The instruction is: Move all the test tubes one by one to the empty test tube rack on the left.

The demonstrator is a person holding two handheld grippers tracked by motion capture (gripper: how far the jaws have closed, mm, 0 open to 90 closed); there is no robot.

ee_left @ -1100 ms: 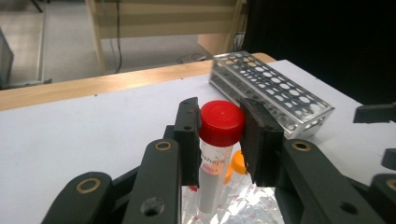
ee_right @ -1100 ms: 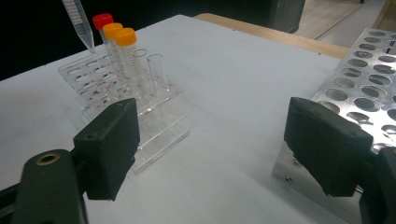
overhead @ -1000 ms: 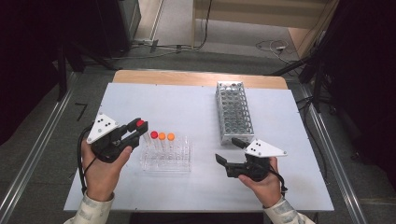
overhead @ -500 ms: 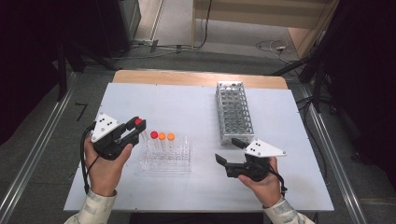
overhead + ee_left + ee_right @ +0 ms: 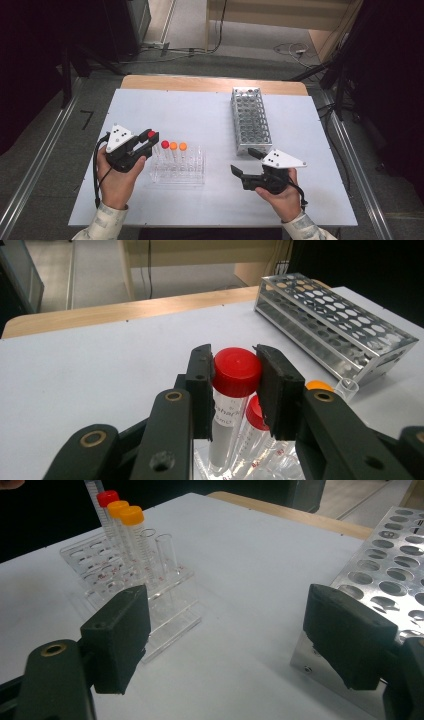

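pale desk (image 5: 210, 112) underneath. red-capped tube (image 5: 235, 377) clenched at its cap by left gripper (image 5: 235, 390), just above clear rack (image 5: 177, 167) holding orange-capped tubes (image 5: 178, 147). right gripper (image 5: 248, 163) released, beside metal rack (image 5: 250, 120).

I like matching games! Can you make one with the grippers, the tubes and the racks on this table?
1 left gripper
2 right gripper
3 metal rack
4 clear rack

a empty
b open
c holds capped tubes
d shut on the red-capped tube

Pairs: 1-d, 2-b, 3-a, 4-c
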